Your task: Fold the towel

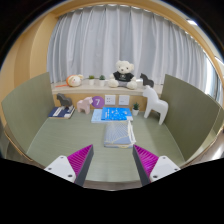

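A folded grey-white towel [119,134] lies on the green table [60,140], just ahead of my fingers and slightly toward the right one. My gripper [112,161] is open, with the magenta pads [79,160] wide apart and only bare table between them. It hovers near the table's front edge, short of the towel and not touching it.
Beyond the towel lies a blue-and-white flat item [113,115]. Farther back are small boxes [97,102], a dark object [63,104] at the left, a white chair [153,103] at the right, and a stuffed bear [123,74] on the sill before curtains. Green side panels [190,110] flank the table.
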Motion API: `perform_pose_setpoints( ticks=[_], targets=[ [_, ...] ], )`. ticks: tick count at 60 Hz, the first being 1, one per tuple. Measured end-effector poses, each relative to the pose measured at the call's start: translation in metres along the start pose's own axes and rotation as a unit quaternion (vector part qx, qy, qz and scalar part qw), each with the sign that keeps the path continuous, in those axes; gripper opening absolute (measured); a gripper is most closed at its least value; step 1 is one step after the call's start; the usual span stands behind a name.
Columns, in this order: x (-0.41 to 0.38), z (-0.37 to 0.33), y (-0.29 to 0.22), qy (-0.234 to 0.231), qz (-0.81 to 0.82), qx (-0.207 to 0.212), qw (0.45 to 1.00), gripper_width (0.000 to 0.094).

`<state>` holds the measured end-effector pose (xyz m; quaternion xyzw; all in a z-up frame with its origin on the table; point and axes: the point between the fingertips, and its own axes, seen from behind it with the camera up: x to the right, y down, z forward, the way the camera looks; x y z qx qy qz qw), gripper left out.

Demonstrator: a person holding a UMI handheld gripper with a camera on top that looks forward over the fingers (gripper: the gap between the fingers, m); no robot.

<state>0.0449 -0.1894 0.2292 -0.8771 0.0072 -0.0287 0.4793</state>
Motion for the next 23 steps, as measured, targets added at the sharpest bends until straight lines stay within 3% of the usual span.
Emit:
perform_pose_setpoints(
  ticks=[23],
  targets=[
    [-0.013, -0.033, 0.001, -0.003, -0.005, 0.022, 1.0, 0.0797]
  ],
)
